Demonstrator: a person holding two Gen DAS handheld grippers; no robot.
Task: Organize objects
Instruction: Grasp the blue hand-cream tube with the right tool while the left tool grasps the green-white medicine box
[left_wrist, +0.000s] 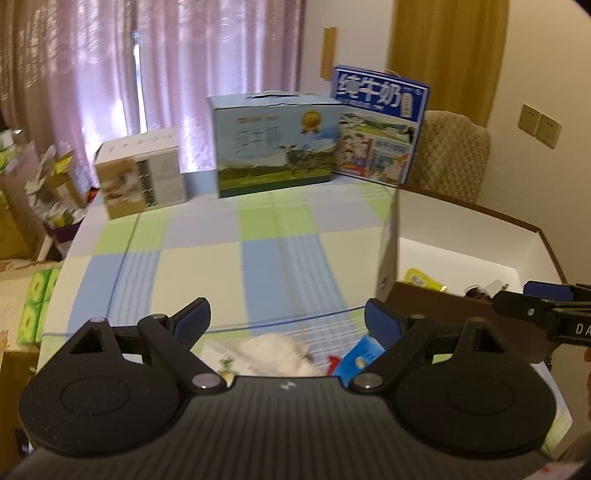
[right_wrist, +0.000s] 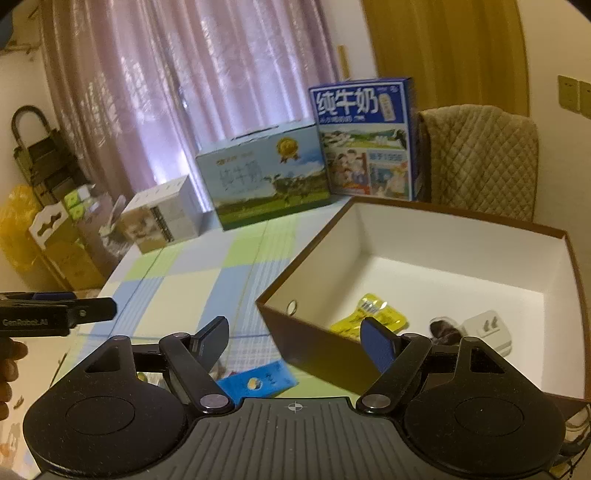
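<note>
Box at frame right, both grippers empty.
Left gripper and right gripper: jaws wide apart, low centre, above the table.

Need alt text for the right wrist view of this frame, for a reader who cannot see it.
The right gripper is open above the near corner of a brown box with a white interior, holding a yellow packet and a white plug adapter. A blue packet lies on the checked tablecloth below; milk cartons stand behind.
</note>
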